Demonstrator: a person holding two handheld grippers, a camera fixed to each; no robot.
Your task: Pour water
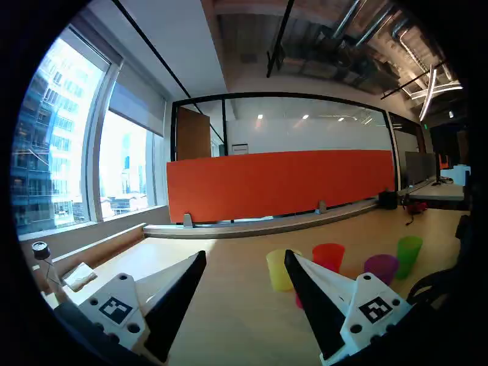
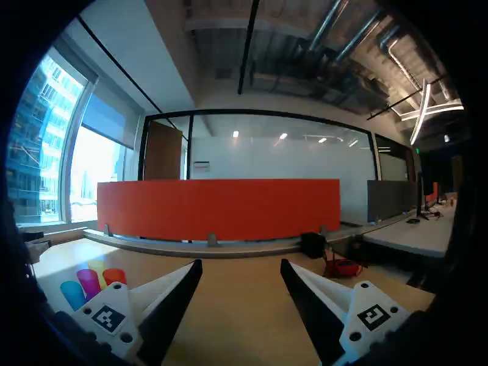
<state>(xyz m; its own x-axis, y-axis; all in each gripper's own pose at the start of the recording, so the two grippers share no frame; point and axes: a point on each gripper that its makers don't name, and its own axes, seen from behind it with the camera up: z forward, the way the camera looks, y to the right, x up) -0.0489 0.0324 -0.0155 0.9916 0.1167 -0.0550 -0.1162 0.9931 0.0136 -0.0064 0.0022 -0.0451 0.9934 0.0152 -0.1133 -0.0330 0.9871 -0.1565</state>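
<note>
In the left gripper view, several plastic cups stand upright on the wooden table (image 1: 244, 317): a yellow cup (image 1: 278, 270), an orange-red cup (image 1: 329, 255), a purple cup (image 1: 381, 267) and a green cup (image 1: 408, 255). My left gripper (image 1: 244, 256) is open and empty, and its right finger partly covers the yellow cup from the near side. In the right gripper view, a blue cup (image 2: 72, 294), a purple cup (image 2: 89, 282), a yellow cup (image 2: 97, 267) and an orange cup (image 2: 114, 276) cluster at the far left. My right gripper (image 2: 240, 265) is open above bare table, well right of them.
A long orange divider panel (image 1: 280, 183) runs across the back of the table. A black box (image 2: 312, 244) and a red object (image 2: 341, 267) sit near it. A small white device (image 1: 79, 276) lies by the window ledge. Desks with monitors (image 2: 421, 235) stand at the right.
</note>
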